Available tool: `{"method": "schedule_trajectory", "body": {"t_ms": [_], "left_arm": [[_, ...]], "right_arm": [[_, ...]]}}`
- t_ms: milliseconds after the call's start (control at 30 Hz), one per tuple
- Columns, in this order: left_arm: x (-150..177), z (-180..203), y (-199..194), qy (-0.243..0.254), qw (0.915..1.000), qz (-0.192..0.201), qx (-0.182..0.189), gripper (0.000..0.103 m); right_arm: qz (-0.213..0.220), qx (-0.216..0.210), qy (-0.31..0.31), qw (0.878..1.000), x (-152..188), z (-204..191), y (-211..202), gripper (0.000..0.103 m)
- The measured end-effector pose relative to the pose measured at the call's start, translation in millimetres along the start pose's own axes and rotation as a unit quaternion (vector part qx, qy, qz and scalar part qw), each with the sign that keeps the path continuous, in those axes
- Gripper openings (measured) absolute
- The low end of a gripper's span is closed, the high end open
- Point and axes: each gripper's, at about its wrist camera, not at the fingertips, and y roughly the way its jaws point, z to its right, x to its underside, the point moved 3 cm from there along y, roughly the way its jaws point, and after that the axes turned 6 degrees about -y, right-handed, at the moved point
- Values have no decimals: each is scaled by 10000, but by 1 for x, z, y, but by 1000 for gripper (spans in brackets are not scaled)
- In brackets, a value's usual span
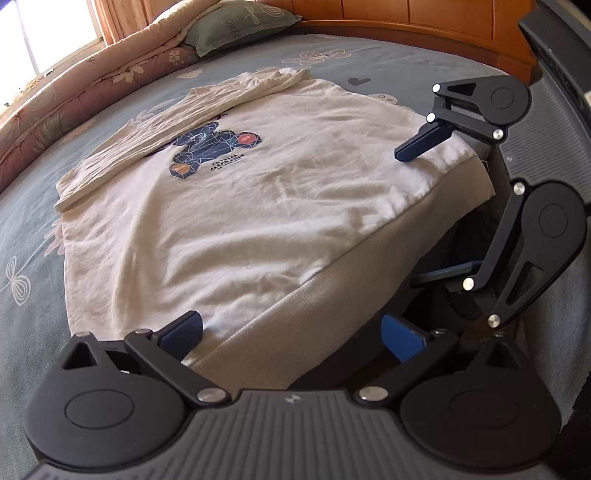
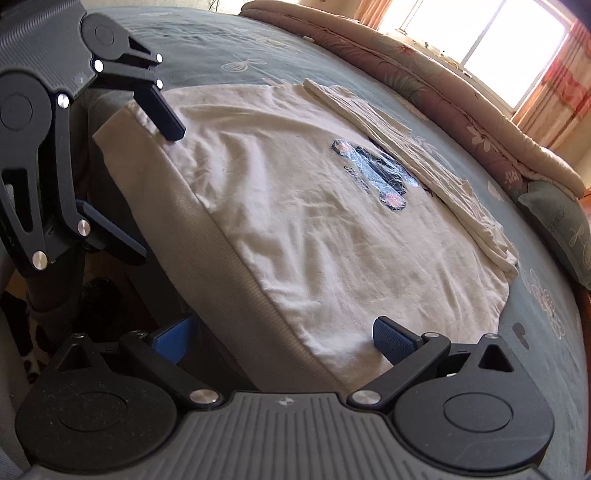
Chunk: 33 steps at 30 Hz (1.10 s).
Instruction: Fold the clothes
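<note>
A cream sweatshirt with a blue geometric bear print lies flat on the bed, one sleeve folded across its chest. Its ribbed hem hangs over the bed's near edge. My left gripper is open and straddles the hem at one corner, one pad on top of the cloth and one below the edge. My right gripper is open and straddles the hem at the other corner. Each view shows the other gripper: the right gripper and the left gripper, both open.
The bed has a blue-grey floral sheet. A rolled quilt and a green pillow lie along the far side by a sunlit window. A wooden headboard stands behind. The floor below the bed edge is dark.
</note>
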Motion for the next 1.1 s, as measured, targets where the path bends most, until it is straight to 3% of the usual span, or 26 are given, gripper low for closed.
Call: {"method": "schedule_trajectory", "body": {"t_ms": [300, 533, 633, 800, 933, 1100], "left_arm": [[-6, 6, 0, 226, 9997, 103, -67, 102], [-9, 15, 4, 403, 9991, 117, -50, 102], [-11, 14, 5, 347, 9993, 130, -8, 102], [-4, -2, 7, -187, 9998, -38, 59, 102], [0, -12, -2, -369, 9993, -73, 90, 102], [-10, -21, -19, -583, 9978, 163, 275, 102]], "right_arm": [[30, 865, -598, 9944, -3, -8, 8, 103], [106, 789, -617, 9949, -3, -5, -8, 103], [101, 525, -465, 9975, -1, -6, -11, 103], [-187, -206, 541, 9981, 12, 11, -8, 103], [-260, -561, 1593, 9853, 31, 37, -16, 103], [-112, -635, 2414, 9683, 38, 62, -34, 103]]}}
